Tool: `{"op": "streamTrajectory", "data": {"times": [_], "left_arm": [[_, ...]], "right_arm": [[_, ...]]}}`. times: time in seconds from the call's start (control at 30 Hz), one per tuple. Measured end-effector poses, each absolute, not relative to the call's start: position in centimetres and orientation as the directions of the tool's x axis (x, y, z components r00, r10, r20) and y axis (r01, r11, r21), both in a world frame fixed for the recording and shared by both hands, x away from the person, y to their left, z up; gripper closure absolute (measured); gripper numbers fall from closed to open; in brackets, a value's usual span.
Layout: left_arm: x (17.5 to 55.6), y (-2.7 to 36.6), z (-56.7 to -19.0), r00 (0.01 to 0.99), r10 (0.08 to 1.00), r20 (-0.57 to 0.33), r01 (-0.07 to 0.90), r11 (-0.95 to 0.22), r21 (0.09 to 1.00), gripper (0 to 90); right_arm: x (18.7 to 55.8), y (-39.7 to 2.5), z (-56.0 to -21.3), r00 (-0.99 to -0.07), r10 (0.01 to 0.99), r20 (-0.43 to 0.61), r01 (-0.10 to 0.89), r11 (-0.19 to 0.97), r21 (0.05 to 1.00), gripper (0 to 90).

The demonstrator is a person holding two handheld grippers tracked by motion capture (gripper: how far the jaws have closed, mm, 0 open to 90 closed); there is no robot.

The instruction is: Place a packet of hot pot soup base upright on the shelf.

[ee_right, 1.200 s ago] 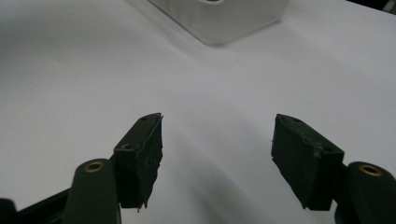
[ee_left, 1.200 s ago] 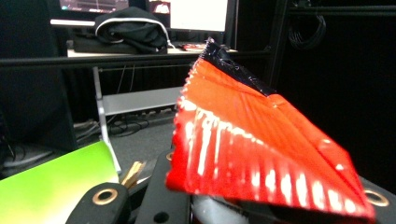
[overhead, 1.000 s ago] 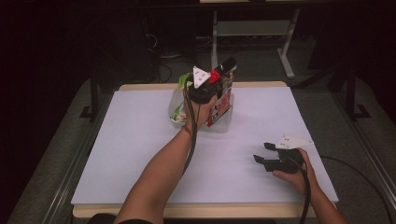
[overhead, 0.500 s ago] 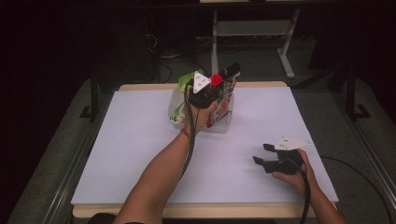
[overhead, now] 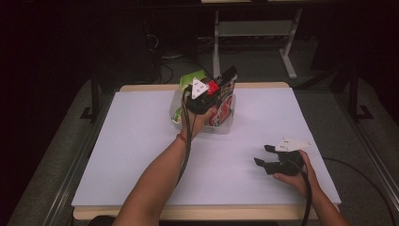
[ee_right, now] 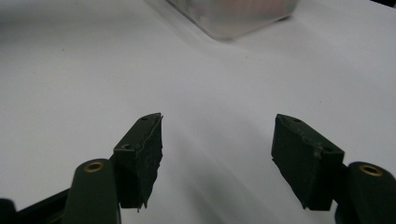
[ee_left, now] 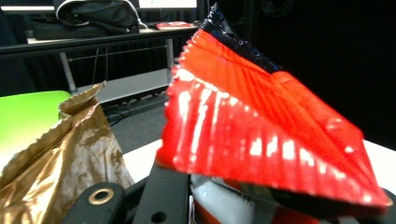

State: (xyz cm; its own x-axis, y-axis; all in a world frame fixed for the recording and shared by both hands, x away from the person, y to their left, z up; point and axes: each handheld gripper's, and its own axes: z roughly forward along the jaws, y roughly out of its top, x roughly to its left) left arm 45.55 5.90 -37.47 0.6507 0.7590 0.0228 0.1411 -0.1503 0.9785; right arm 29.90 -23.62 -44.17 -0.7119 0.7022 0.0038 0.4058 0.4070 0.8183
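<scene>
Beside red packet point(ee_left: 261, 135): gold wrapper point(ee_left: 70, 158), green pack point(ee_left: 28, 116).

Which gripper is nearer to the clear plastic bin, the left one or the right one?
The left. The left gripper is right above the clear plastic bin, gripping a red snack packet. The right gripper sits apart, low on the white table, jaws open.

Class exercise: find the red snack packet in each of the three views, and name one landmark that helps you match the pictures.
High view: red snack packet at the left gripper, above the clear bin, table's far middle.
Left gripper view: red snack packet centre, close up, above the jaws.
Right gripper view: not in it.
Shared landmark: clear bin, top edge there.
</scene>
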Motion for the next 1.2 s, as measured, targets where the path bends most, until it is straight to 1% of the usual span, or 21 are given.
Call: {"op": "streamTrajectory", "data": {"times": [0.2,0.3,0.43,0.5,0.6,0.73,1.2], "left_arm": [[45.5,6.1,-37.7,0.662,0.748,0.056,0.145,-0.201,0.969,71.5],[45.5,6.1,-37.7,0.667,0.743,0.059,0.151,-0.212,0.966,71.1],[45.5,6.2,-37.5,0.677,0.730,0.088,0.150,-0.254,0.955,70.6],[45.6,6.2,-37.4,0.693,0.716,0.080,0.162,-0.263,0.951,70.0],[45.6,6.3,-37.1,0.704,0.702,0.104,0.166,-0.305,0.938,68.9],[45.5,6.5,-36.9,0.719,0.686,0.111,0.171,-0.329,0.929,67.6],[44.6,7.6,-36.9,0.768,0.632,0.105,0.195,-0.387,0.901,58.2]], "right_arm": [[29.9,-23.8,-44.1,-0.707,0.707,-0.002,0.404,0.407,0.819,33.0],[30.0,-23.8,-44.1,-0.705,0.709,-0.004,0.406,0.409,0.817,33.1],[30.0,-23.7,-44.2,-0.705,0.709,-0.005,0.406,0.409,0.817,33.1],[30.0,-23.7,-44.1,-0.706,0.708,-0.009,0.404,0.413,0.816,33.1],[30.0,-23.7,-44.1,-0.707,0.707,-0.010,0.405,0.417,0.814,33.1],[30.0,-23.6,-44.1,-0.708,0.706,-0.011,0.405,0.419,0.812,33.3],[30.0,-23.4,-44.2,-0.713,0.701,-0.013,0.404,0.426,0.809,33.3]]}}
